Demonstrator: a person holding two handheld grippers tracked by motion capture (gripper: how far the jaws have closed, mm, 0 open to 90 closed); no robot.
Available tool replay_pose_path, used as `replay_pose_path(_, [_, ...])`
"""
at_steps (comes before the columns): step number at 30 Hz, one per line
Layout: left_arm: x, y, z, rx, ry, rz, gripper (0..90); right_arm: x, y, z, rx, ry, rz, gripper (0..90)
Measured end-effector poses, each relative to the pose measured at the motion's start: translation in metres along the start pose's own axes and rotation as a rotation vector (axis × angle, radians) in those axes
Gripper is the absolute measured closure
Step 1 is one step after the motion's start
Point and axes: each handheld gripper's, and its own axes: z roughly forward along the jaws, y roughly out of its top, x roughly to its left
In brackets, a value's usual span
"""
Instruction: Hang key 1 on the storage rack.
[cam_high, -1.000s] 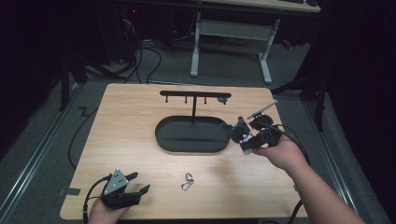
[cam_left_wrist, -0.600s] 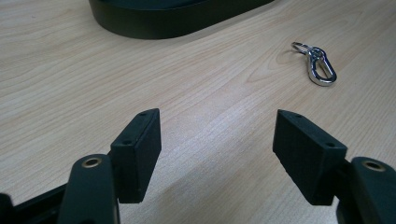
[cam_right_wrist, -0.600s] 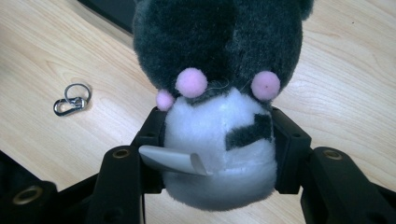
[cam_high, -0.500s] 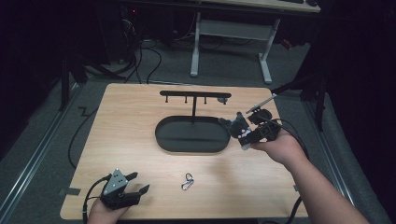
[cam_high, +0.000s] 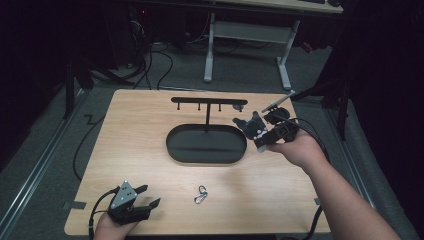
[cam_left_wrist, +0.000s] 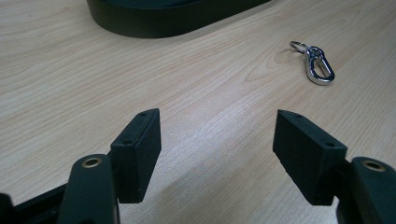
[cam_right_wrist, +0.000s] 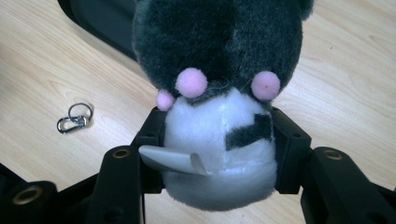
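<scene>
High view: pale wood table (cam_high: 150, 130), grey carpet floor (cam_high: 45, 145), dark room.

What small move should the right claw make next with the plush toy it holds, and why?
Probably carry it on toward the hook bar of the black stand. The right claw is shut on the plush toy beside the stand's oval tray, near the bar's right end. The left claw rests open at the table's near edge, with the metal clip untouched.
</scene>
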Motion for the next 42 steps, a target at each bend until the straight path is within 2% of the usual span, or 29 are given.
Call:
replay_pose_path(15, [0.000,-0.001,0.001,0.007,-0.002,0.005,33.1,0.000,0.026,-0.007,-0.038,-0.018,-0.001,49.9])
replay_pose_path(21, [0.000,-0.001,0.002,0.011,-0.001,0.010,33.0,-0.003,0.033,-0.010,-0.065,-0.029,0.023,49.9])
replay_pose_path(23, [0.000,-0.001,0.002,0.009,-0.001,0.009,33.1,-0.004,0.033,-0.009,-0.065,-0.037,0.024,49.9])
replay_pose_path(26, [0.000,-0.001,0.002,0.011,0.000,0.009,33.1,-0.011,0.029,-0.005,-0.065,-0.050,0.050,49.9])
replay_pose_path(32, [0.001,-0.001,0.001,0.010,0.002,0.008,33.0,-0.018,0.018,0.003,-0.060,-0.047,0.065,49.8])
replay_pose_path(35, [0.000,-0.001,0.002,0.010,0.001,0.009,33.0,-0.020,0.010,0.014,-0.047,-0.038,0.066,49.7])
replay_pose_path(40, [-0.001,-0.001,0.002,0.016,-0.002,0.013,33.0,-0.020,0.006,0.024,-0.046,-0.042,0.064,49.4])
replay_pose_path(42, [-0.001,-0.001,0.002,0.018,-0.002,0.015,33.0,-0.019,0.005,0.036,-0.042,-0.037,0.068,49.2])
